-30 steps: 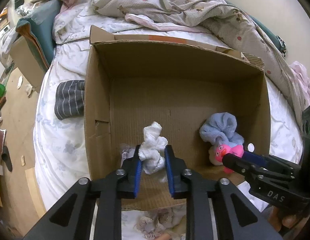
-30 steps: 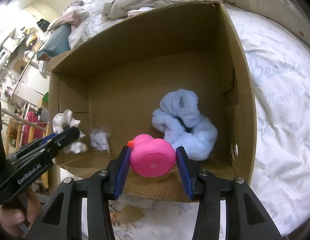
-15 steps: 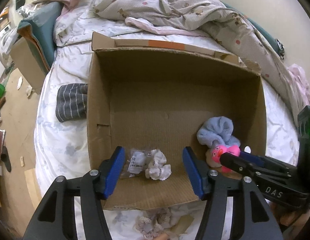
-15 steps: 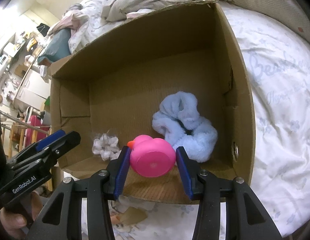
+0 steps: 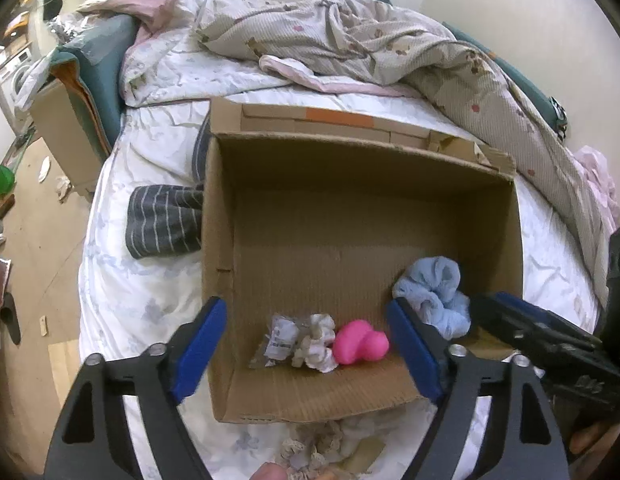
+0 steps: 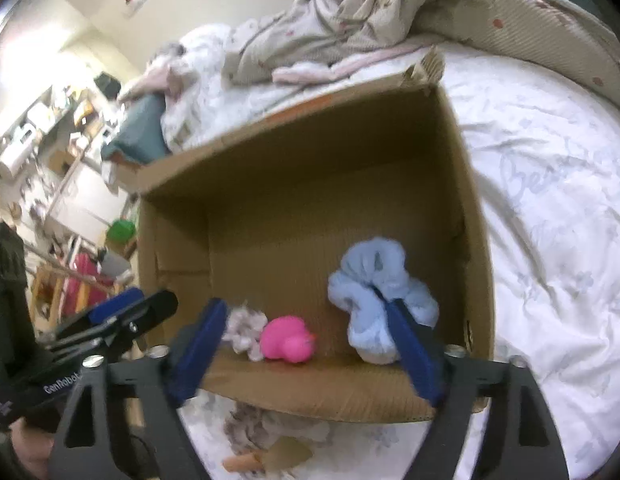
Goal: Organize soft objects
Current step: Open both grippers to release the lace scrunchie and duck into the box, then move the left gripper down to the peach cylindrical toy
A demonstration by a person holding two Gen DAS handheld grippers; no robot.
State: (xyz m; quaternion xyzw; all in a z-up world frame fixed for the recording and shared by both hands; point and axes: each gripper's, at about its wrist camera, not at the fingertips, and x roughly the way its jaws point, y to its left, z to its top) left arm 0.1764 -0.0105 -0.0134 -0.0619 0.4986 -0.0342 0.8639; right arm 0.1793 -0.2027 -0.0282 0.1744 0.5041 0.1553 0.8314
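Note:
An open cardboard box point(image 5: 350, 216) point(image 6: 294, 208) lies on the bed. Inside near its front wall lie a white scrunchie point(image 5: 316, 342) point(image 6: 244, 330), a pink rubber duck point(image 5: 360, 342) point(image 6: 288, 338), a small plastic packet point(image 5: 282, 336) and a light blue fluffy scrunchie point(image 5: 434, 296) point(image 6: 380, 300). My left gripper point(image 5: 310, 354) is open and empty above the box's front edge. My right gripper point(image 6: 310, 346) is open and empty, also at the front edge; it shows at the right of the left wrist view point(image 5: 550, 344).
A grey striped cloth point(image 5: 164, 220) lies left of the box. A rumpled quilt point(image 5: 350, 40) covers the far side of the bed. More lacy fabric point(image 5: 318, 444) lies on the sheet in front of the box. The floor point(image 5: 34, 272) is to the left.
Both grippers opened and drew back. The white scrunchie dropped from the left gripper into the box; then the pink duck dropped from the right gripper beside it.

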